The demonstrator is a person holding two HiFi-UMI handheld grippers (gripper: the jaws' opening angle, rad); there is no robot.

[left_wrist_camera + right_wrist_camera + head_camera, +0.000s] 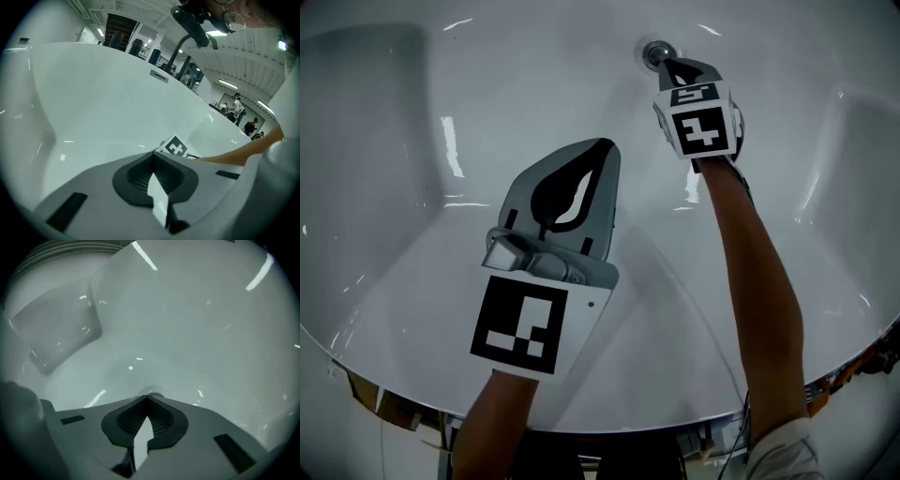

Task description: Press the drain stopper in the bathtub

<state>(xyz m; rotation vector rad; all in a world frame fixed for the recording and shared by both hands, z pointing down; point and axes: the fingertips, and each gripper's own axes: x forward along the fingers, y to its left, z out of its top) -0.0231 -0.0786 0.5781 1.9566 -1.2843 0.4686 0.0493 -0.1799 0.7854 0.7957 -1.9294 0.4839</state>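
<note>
1 bathtub. 1 drain stopper, round, metal. 2 grippers: 1 left gripper, 1 right gripper; 2 jaws each, 4 in all. 2 marker cubes, 1 per gripper: left cube, right cube. 2 bare forearms: left arm, right arm. 1 slot plate on the tub wall, seen in left gripper view. bkgd of that view: approx 3 people, small, exact no. unclear; a few strip lights overhead.
</note>
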